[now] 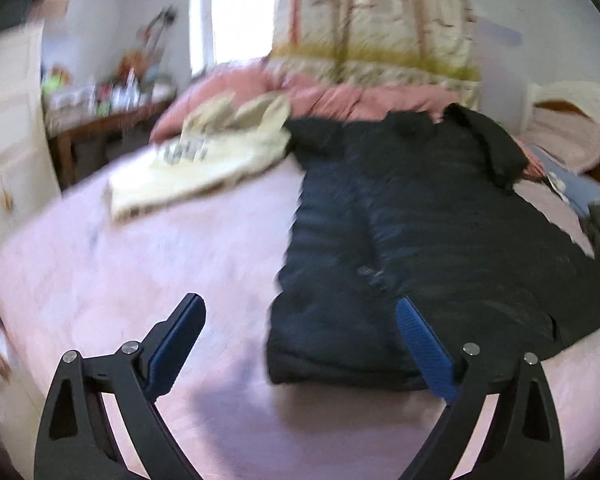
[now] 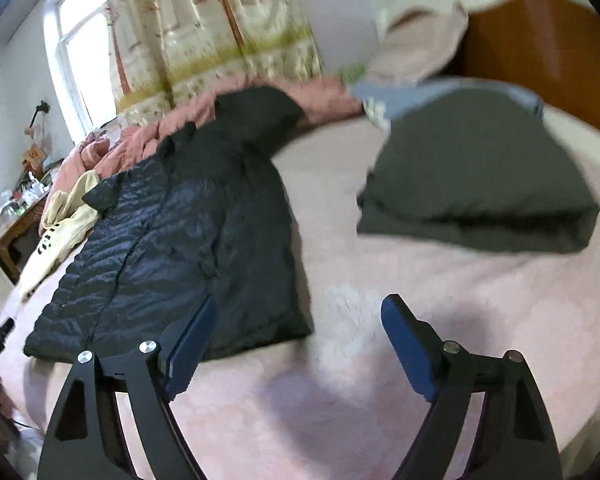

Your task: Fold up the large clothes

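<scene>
**Jacket lies lengthwise ahead, hem toward both grippers**

The left gripper [image 1: 300, 308] hangs above the bed with its jaws spread wide and nothing between them. Its right-hand blue pad [image 1: 424, 350] overlaps the near edge of the black quilted jacket [image 1: 400, 220] in the picture, while the other pad sits over bare pink bedspread [image 1: 120, 272]; whether the pad actually touches the fabric cannot be told, since the frame is blurred. From this gripper the jacket lies ahead and slightly to the right, its hem nearest and its collar farthest.

The right gripper [image 2: 296, 312] is likewise wide open and empty, hovering over the bedspread [image 2: 420, 320]. Here the jacket [image 2: 188, 232] lies ahead and to the left, its near right corner just beside the left-hand pad.

So the jacket sits between the two grippers, its long axis running away from them, hem to collar, and tilted a little in both views. One sleeve [image 2: 260, 116] is bent up near the collar end, against a rumpled pink quilt [image 2: 140, 136]. Both grippers seem about equally near the hem, the left one over its left part, the right one at its right corner (a fair setup for taking both hem corners at once, as a judgement).

Farther out lie a cream garment [image 1: 204, 160] beside the jacket's left, and a dark grey folded piece [image 2: 480, 176] well apart to the right, which looks already done.
</scene>
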Tool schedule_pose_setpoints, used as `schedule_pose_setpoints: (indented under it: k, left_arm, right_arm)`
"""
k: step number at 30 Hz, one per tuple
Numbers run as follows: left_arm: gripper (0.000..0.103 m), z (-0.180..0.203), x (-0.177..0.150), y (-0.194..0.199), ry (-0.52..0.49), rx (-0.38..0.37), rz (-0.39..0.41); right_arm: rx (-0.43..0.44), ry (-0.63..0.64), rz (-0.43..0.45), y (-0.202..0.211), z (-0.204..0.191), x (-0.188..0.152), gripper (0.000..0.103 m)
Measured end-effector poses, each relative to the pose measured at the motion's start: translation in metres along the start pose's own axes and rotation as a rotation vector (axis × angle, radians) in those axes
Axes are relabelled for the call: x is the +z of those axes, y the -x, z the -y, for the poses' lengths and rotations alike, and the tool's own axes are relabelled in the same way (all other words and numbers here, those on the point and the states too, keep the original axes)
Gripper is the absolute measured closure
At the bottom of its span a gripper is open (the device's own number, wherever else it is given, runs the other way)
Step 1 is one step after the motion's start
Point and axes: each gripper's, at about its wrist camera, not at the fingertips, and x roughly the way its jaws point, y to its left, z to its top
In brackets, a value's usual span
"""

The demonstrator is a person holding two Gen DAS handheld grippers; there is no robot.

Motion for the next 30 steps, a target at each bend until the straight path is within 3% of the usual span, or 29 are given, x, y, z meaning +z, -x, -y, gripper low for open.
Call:
schedule_pose_setpoints:
  k: [2,4,6,9,10,11,13,17,22,25,30]
  left_arm:
    - [0.008,-0.011,-0.003,-0.015,0.019,0.009,-0.059]
    - [0.008,-0.011,-0.009,-0.028,-0.030,0.009,-0.103]
    - [0.014,-0.014,-0.011,-0.044,-0.019,-0.057,-0.177]
    - [0.036,-0.014,-0.017,-0.072,0.016,-0.156,-0.306]
    - [0.048,-0.011,-0.017,-0.075,0.011,-0.172,-0.315]
    - [0.072,-0.006,-0.016,-0.074,-0.004,-0.186,-0.303]
    - [0.092,0.005,-0.013,-0.064,-0.044,-0.215,-0.271]
    - [0.096,0.007,-0.009,-0.016,-0.058,-0.197,-0.135]
    - [0.097,-0.007,-0.006,0.069,-0.086,-0.198,0.008]
    - [0.097,-0.014,-0.005,0.115,-0.100,-0.197,0.053]
    - [0.096,-0.016,0.015,0.124,-0.083,-0.146,0.082]
  right_arm:
    - [0.040,0.005,-0.050,-0.015,0.000,-0.002,0.023]
    - [0.080,0.012,-0.110,-0.036,-0.002,-0.004,0.026]
    - [0.084,0.019,-0.146,-0.055,-0.005,-0.007,0.032]
    - [0.096,0.055,-0.183,-0.073,-0.014,-0.009,0.053]
    - [0.120,0.080,-0.197,-0.076,-0.020,-0.009,0.068]
    - [0.130,0.092,-0.207,-0.078,-0.024,-0.010,0.087]
    - [0.109,0.117,-0.188,-0.075,-0.030,-0.015,0.095]
    - [0.096,0.116,-0.080,-0.038,-0.036,-0.013,0.097]
    - [0.112,0.151,0.064,0.046,-0.052,-0.028,0.097]
    - [0.102,0.191,0.134,0.101,-0.059,-0.042,0.097]
    - [0.075,0.190,0.189,0.128,-0.067,-0.027,0.097]
